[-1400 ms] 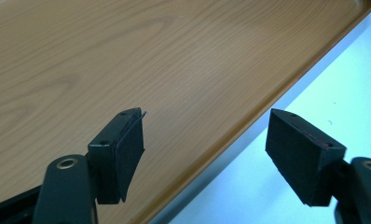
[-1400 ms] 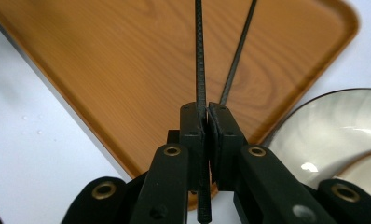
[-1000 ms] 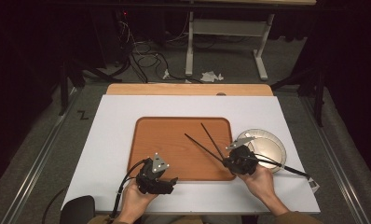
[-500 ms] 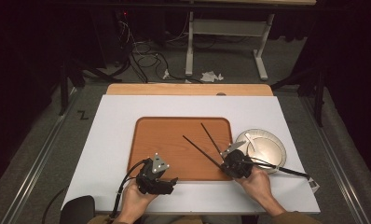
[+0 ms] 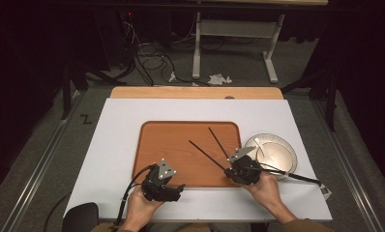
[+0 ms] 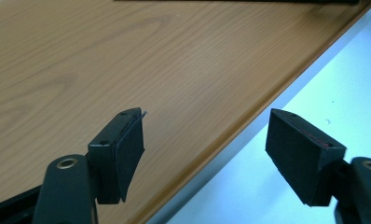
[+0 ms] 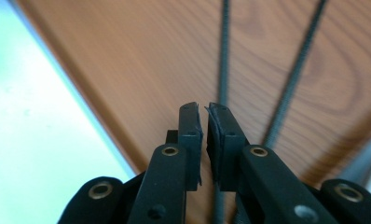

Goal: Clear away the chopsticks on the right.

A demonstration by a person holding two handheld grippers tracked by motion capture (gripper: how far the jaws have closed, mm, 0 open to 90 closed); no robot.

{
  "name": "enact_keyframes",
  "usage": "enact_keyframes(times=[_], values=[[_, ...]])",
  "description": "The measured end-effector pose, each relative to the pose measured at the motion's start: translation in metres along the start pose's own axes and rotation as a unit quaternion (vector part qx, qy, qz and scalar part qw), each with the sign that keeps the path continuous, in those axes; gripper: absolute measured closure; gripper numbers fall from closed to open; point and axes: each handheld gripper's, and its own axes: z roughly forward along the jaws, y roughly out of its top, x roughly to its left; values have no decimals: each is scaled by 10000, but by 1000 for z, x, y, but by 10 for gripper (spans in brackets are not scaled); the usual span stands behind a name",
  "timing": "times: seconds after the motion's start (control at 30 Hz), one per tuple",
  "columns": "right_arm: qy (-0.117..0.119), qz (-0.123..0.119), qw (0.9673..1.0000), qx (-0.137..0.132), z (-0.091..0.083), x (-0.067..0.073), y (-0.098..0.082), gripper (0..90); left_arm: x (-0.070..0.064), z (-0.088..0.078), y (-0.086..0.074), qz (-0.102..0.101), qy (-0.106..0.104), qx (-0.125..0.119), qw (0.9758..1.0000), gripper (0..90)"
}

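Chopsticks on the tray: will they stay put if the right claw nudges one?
The chopsticks look thin, stiff and light, so a nudge probably slides or rolls one. Their ribbed shafts may aid grip. The tray looks smooth, offering little hold.

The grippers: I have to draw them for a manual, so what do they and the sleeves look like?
Both are black. The left gripper and right gripper each carry a grey three-cornered plate on top and trail a black cable. Each jaw ends in a flat black wedge-shaped pad on an arm with brass-ringed holes. Tan sleeve cuffs show at the wrists.
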Motion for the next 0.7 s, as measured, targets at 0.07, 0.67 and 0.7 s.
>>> enact_keyframes(times=[0.07,0.67,0.7], values=[[78,-21,10000,30,3,2,1,854,0,0,0,-8,-7,-3,10000,279],[-247,250,9992,166,10,-14,-1,838,0,-1,0,-11,0,-23,10000,279],[-247,250,9992,166,10,-14,-1,838,0,-1,0,-11,0,-23,10000,279]])
